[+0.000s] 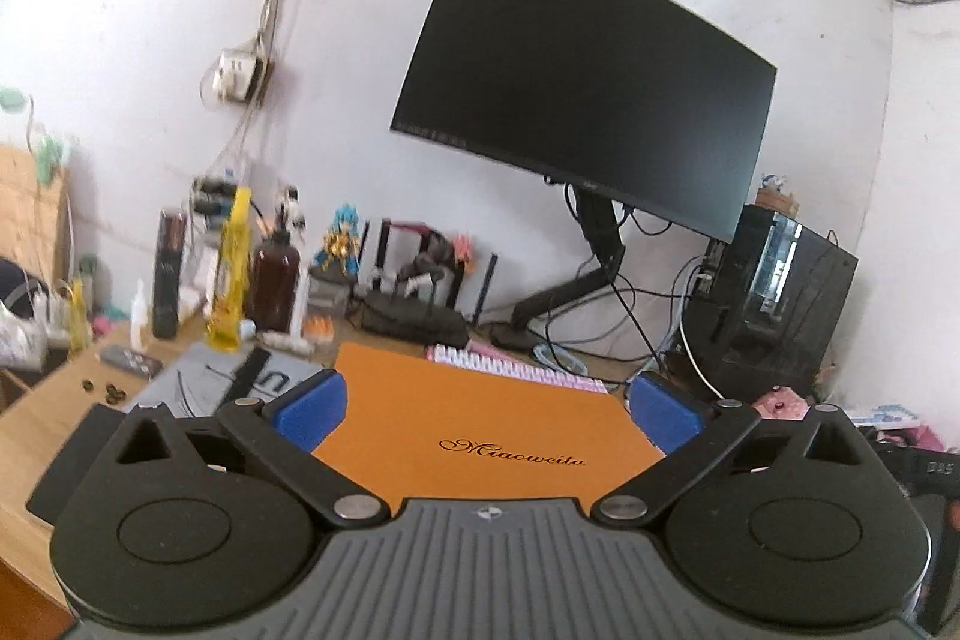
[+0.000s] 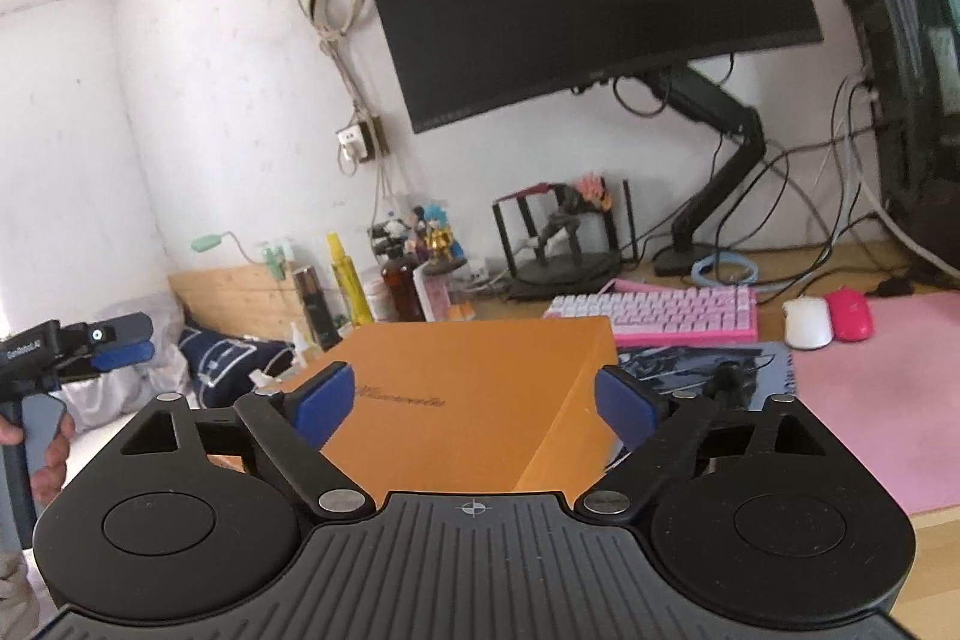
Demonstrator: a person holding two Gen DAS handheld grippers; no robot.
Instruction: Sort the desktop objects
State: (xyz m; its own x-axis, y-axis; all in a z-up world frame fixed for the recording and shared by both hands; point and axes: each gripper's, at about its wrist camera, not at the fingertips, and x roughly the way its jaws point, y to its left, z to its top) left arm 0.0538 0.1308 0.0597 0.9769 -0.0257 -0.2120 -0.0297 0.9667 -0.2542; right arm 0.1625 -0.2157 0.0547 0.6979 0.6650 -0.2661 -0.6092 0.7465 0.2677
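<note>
Left wrist view: the left gripper [image 1: 487,403] hangs with its jaws spread wide, the blue pads [image 1: 315,407] either side of an orange box [image 1: 480,430] without touching it. The box is flat-topped, matte, with "Miaoweilu" in dark script on its lid; it lies on the wooden surface [image 1: 36,418] just in front of a pink keyboard [image 1: 516,370]. Behind, a black monitor [image 1: 588,82] tilts on a black arm. To the left stand a brown bottle [image 1: 275,283], a tall yellow bottle [image 1: 231,274] and small figurines [image 1: 342,244]. A black computer tower [image 1: 780,298] stands at right.

Right wrist view: the right gripper [image 2: 474,409] likewise has its jaws spread, blue pads framing the same orange box [image 2: 456,400], seen corner-on with its script partly hidden. Beyond it lie the pink keyboard [image 2: 660,319] with pale keys, a white mouse [image 2: 808,322] and a pink mouse [image 2: 849,315], both on a pink mat [image 2: 888,400]. At far left the other gripper [image 2: 120,340] appears, gripped by a hand [image 2: 51,451]; its handle label is too blurred to read.
</note>
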